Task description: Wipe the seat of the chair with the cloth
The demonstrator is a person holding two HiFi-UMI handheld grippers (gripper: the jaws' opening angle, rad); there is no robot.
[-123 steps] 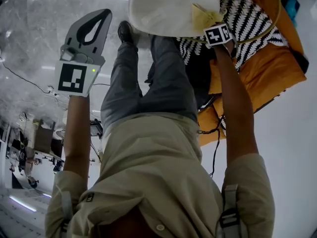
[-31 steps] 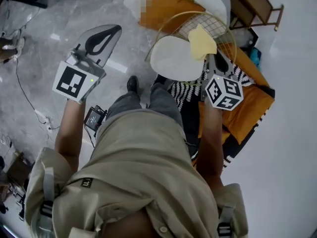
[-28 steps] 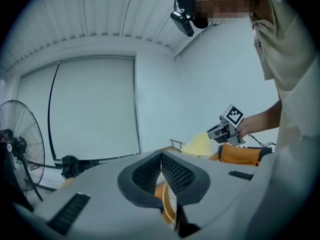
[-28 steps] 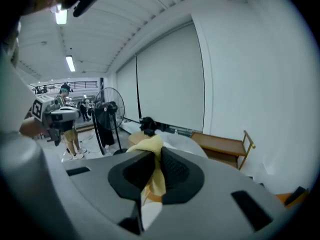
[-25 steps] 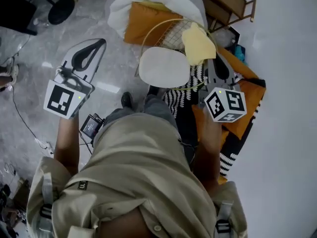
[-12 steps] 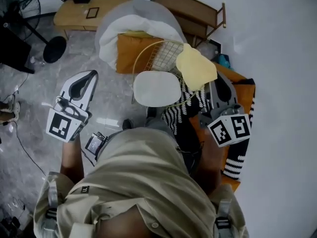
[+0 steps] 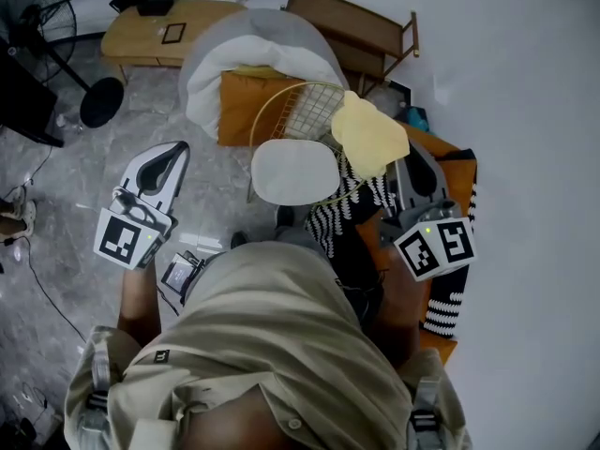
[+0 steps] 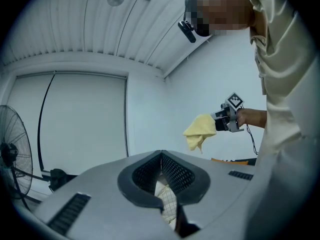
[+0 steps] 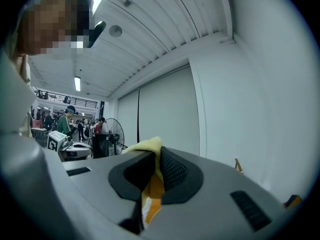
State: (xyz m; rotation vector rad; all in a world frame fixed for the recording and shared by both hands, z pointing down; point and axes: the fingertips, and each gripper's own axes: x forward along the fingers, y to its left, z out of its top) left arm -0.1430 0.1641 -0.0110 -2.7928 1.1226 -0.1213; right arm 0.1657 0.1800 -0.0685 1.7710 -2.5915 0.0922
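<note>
The yellow cloth (image 7: pixel 368 137) hangs just right of the white oval chair seat (image 7: pixel 294 171).
The right gripper (image 7: pixel 405 165), clamped on it, is nearer; the seat lies to its left. The left gripper (image 7: pixel 167 157) is closed and empty.

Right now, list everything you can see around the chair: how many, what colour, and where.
chair: one, white oval seat with gold wire back, on the floor ahead of the person
cloth: one, pale yellow, held above the chair's right edge
cushion: one, orange, behind the chair
white cover: one, draped over the cushion
striped fabric: one, black and white, right of the chair
bench: one, light wood, top left
fan: one, black, far left
shirt: one, beige, on the person, bottom centre
left gripper: one, grey, jaws together and empty, over the floor at left
right gripper: one, grey, jaws clamped on the cloth
</note>
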